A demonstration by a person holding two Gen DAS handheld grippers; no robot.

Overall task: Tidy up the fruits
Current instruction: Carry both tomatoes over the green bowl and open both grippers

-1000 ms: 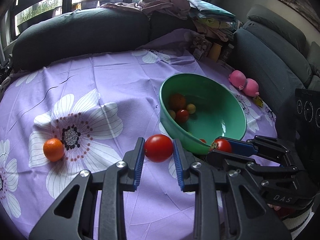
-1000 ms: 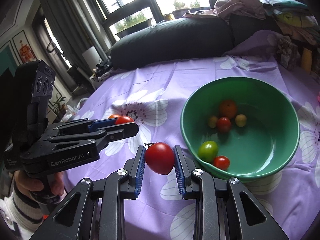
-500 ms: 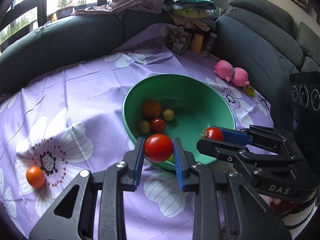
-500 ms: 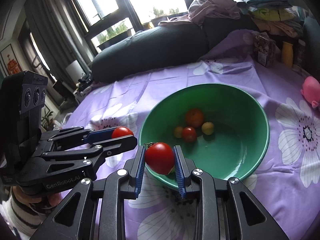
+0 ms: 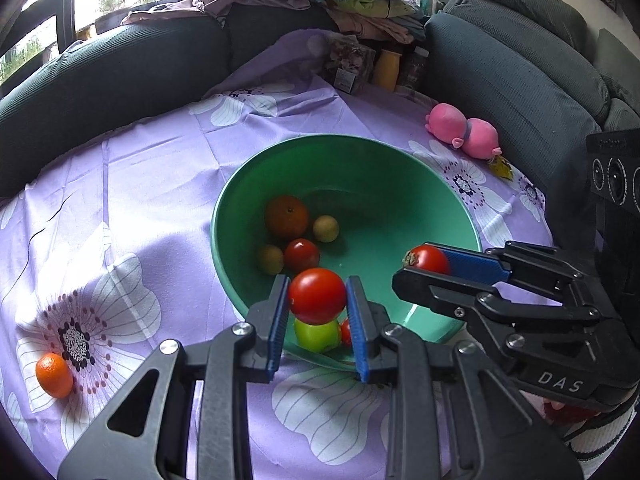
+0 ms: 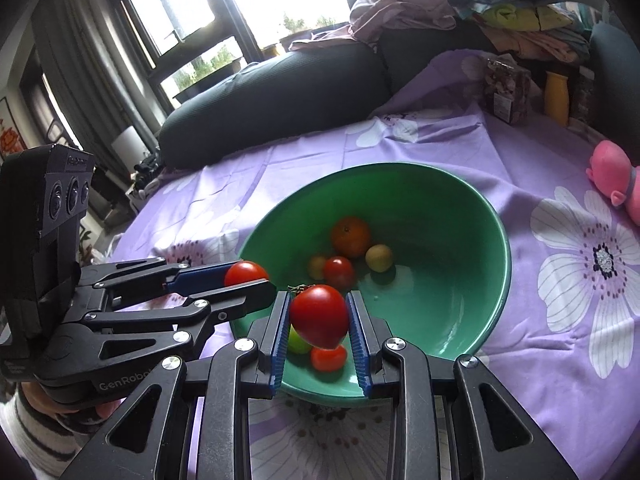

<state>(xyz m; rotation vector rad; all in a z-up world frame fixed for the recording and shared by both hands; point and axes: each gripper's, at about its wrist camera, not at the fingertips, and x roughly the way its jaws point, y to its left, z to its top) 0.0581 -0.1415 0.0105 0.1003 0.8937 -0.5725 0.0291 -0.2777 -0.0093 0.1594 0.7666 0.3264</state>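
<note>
My left gripper [image 5: 318, 300] is shut on a red tomato [image 5: 317, 295], held over the near rim of the green bowl [image 5: 440, 196]. My right gripper [image 6: 318, 316] is shut on another red tomato [image 6: 320, 315], also over the bowl's near rim [image 6: 500, 240]. Each gripper shows in the other's view, the right one [image 5: 424, 264] beside the left, the left one [image 6: 248, 280] beside the right. In the bowl lie an orange [image 5: 286, 216], small red tomatoes, a green tomato [image 5: 316, 336] and small yellowish fruits. A small orange [image 5: 54, 374] lies on the purple floral cloth at the left.
A pink plush toy [image 5: 464, 130] lies on the cloth at the far right. A yellow bottle [image 5: 386, 70] and packets stand at the back. Dark sofa cushions [image 5: 120, 76] with piled clothes ring the table.
Both grippers have moved with their tomatoes from beside the bowl to over its near rim, and the bowl now looks larger and closer.
</note>
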